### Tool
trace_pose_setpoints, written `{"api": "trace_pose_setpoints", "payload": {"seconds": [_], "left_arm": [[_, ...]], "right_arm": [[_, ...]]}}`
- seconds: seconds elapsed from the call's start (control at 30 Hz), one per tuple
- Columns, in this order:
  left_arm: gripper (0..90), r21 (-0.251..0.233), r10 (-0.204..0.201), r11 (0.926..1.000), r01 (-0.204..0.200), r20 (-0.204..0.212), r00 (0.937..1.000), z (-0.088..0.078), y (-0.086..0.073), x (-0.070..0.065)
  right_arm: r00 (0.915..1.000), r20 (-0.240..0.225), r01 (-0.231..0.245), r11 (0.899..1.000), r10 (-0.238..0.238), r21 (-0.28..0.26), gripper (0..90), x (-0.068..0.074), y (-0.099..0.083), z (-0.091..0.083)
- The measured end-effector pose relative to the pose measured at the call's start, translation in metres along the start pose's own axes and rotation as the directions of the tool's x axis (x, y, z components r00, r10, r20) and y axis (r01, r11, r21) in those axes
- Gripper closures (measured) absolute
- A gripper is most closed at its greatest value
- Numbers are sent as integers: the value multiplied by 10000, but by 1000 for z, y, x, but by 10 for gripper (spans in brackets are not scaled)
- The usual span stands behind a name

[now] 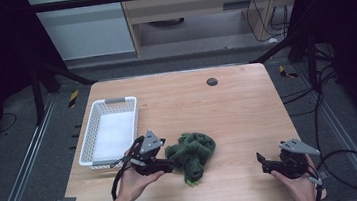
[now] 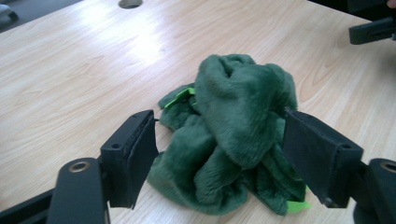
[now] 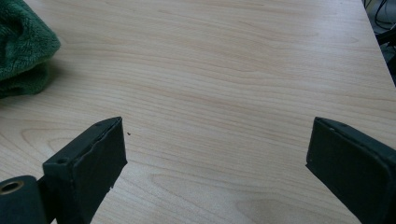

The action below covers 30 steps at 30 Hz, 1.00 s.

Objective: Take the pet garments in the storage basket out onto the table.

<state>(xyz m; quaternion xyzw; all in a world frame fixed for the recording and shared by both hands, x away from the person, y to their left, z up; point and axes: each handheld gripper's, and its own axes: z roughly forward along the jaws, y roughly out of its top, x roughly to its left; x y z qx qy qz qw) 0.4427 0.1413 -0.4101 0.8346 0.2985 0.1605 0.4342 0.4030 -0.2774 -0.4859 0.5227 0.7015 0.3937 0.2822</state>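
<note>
A crumpled dark green plush cloth (image 1: 192, 152) with small bright green tags lies at the middle front of the wooden table (image 1: 238, 114). My left gripper (image 1: 168, 165) is at the cloth's left edge. In the left gripper view its jaws stand open on either side of the cloth (image 2: 233, 126), which bulges between them. My right gripper (image 1: 262, 162) is open near the front right of the table, well apart from the cloth. In the right gripper view its gripper (image 3: 215, 149) has bare wood between its jaws, with the cloth (image 3: 21, 46) at the far upper left.
A white plastic basket (image 1: 93, 120) with a white liner stands at the table's left side, just behind my left hand. A dark round grommet (image 1: 211, 81) sits near the far edge. Cables trail off the table's right side.
</note>
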Motion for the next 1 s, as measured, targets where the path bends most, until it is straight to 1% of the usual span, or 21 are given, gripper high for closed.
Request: {"api": "trace_pose_setpoints", "payload": {"seconds": [0.07, 0.17, 0.37, 0.4, 0.53, 0.57, 0.63, 0.73, 0.87, 0.9, 0.93, 1.0], "left_arm": [[277, -107, -127, 9999, 126, -43, 9999, -3, -5, 2], [302, -223, -245, 9995, 241, -219, 9995, -7, -12, 5], [343, -534, -576, 9971, 549, -517, 9970, -16, -23, 10], [348, -561, -627, 9966, 595, -564, 9964, -17, -26, 11], [366, -683, -918, 9939, 871, -689, 9934, -25, -36, 15], [372, -721, -961, 9932, 910, -701, 9929, -26, -38, 15], [377, -822, -1099, 9912, 1033, -804, 9907, -31, -42, 17], [382, -953, -1268, 9884, 1187, -847, 9883, -37, -50, 19], [385, -915, -1404, 9869, 1328, -827, 9866, -42, -59, 21], [385, -944, -1473, 9857, 1393, -841, 9855, -44, -62, 22], [386, -975, -1541, 9845, 1458, -835, 9845, -46, -65, 22], [386, -969, -1547, 9845, 1465, -828, 9845, -48, -69, 22]], "right_arm": [[10000, 2, 4, 10000, -4, -10, 49, 0, 0, 0], [10000, -13, -9, 10000, 9, 15, 48, 0, 0, 0], [10000, -5, 5, 10000, -5, 24, 47, 1, 0, 0], [10000, -41, -70, 10000, 70, 52, 47, 1, 0, 0], [10000, -39, -19, 10000, 20, 72, 46, 1, -1, 0], [10000, -45, 57, 10000, -57, 62, 47, 2, -2, 1], [10000, -94, 8, 9999, -7, 107, 47, 3, -2, 1], [10000, -63, -8, 10000, 9, 89, 46, 3, -2, 0], [10000, -44, 88, 9999, -87, 69, 45, 3, -3, 0], [10000, -73, 37, 10000, -36, 85, 45, 4, -3, 0], [9999, -68, 82, 9999, -82, 75, 45, 4, -3, 0], [9999, -36, 153, 9999, -152, 56, 45, 4, -3, 1]]}}
